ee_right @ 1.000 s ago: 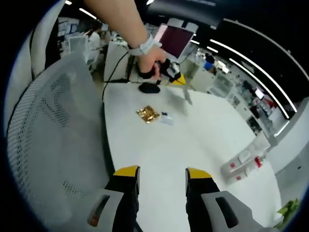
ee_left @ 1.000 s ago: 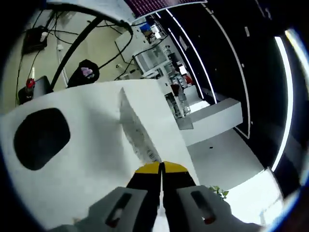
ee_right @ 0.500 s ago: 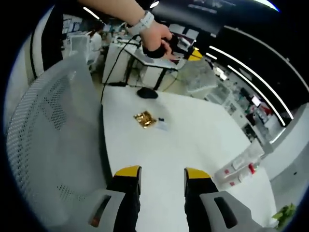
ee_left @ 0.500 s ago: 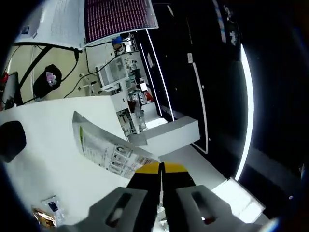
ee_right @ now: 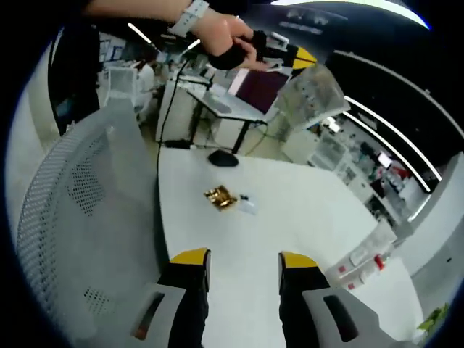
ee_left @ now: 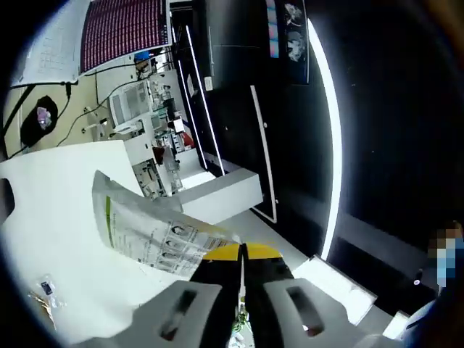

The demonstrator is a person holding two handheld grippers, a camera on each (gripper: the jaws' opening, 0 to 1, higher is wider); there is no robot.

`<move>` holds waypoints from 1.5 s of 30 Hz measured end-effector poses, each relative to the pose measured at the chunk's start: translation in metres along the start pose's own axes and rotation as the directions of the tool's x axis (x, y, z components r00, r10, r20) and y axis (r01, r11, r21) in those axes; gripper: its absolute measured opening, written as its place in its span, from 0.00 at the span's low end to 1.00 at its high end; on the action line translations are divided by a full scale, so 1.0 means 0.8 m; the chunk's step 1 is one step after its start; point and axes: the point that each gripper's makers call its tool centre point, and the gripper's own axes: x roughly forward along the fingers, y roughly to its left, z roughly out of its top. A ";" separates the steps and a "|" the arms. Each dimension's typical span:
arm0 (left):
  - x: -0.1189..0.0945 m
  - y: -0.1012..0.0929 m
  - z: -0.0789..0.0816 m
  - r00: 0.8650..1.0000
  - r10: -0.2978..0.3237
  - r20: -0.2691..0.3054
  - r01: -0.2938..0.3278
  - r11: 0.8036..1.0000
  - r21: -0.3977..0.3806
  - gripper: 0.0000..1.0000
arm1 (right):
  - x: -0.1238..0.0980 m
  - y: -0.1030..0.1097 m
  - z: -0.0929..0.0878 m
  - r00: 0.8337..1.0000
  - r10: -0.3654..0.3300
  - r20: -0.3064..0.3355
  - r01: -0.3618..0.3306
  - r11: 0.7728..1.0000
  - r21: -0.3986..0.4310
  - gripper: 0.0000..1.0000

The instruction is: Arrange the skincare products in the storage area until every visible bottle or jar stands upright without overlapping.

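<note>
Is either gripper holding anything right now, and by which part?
The left gripper is shut on the edge of a clear printed plastic bag, lifted above the white table. The right gripper is open and holds nothing.

This is an open-plan office or tech lab. A broad white table fills the middle of the right gripper view, with a grey mesh office chair at the left. Behind stand desks with a glowing magenta monitor, trailing black cables, cluttered equipment shelves and long white ceiling light strips.
</note>
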 end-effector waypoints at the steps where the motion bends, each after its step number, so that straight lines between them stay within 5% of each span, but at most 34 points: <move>1: -0.011 0.004 -0.011 1.000 0.011 -0.026 -0.011 1.000 0.006 0.03 | -0.001 0.001 0.003 1.000 -0.002 0.008 0.002 1.000 -0.010 0.39; 9: -0.076 0.028 -0.070 0.988 0.077 -0.137 -0.077 0.997 0.001 0.03 | -0.006 -0.003 0.020 0.996 -0.041 0.076 0.044 0.998 -0.039 0.55; 17: -0.136 0.057 -0.155 0.949 0.126 -0.290 -0.136 0.991 -0.013 0.03 | -0.010 0.002 0.035 0.991 -0.060 0.120 0.070 0.994 -0.082 0.60; 20: -0.149 0.052 -0.191 0.919 0.111 -0.379 -0.126 0.992 -0.015 0.04 | -0.009 0.002 0.037 0.990 -0.052 0.131 0.063 0.995 -0.079 0.63; 25: -0.156 0.047 -0.219 0.898 0.095 -0.430 -0.111 0.994 -0.013 0.04 | -0.010 0.005 0.041 0.988 -0.044 0.148 0.056 0.995 -0.080 0.62; 31: -0.166 0.043 -0.249 0.859 0.073 -0.506 -0.093 0.996 -0.014 0.04 | -0.009 0.007 0.037 0.990 -0.024 0.136 0.033 0.998 -0.060 0.46; 35: -0.165 0.039 -0.255 0.846 0.055 -0.531 -0.078 0.997 -0.021 0.04 | -0.006 0.008 0.031 0.993 -0.015 0.115 0.021 0.999 -0.047 0.38; 37: -0.166 0.038 -0.260 0.837 0.047 -0.546 -0.074 0.997 -0.028 0.04 | -0.006 0.012 0.027 0.995 0.006 0.100 -0.001 0.999 -0.047 0.27; 39: -0.168 0.036 -0.267 0.823 0.031 -0.567 -0.068 0.997 -0.044 0.04 | -0.007 0.017 0.024 0.996 0.037 0.086 -0.031 0.997 -0.068 0.03; 40: -0.170 0.034 -0.271 0.813 0.020 -0.582 -0.064 0.996 -0.056 0.04 | -0.008 0.020 0.023 0.996 0.052 0.079 -0.046 0.996 -0.078 0.00; 45: -0.168 0.027 -0.270 0.819 -0.037 -0.572 -0.051 0.989 -0.137 0.00 | -0.017 -0.001 0.026 0.994 -0.043 0.102 0.061 0.982 -0.178 0.00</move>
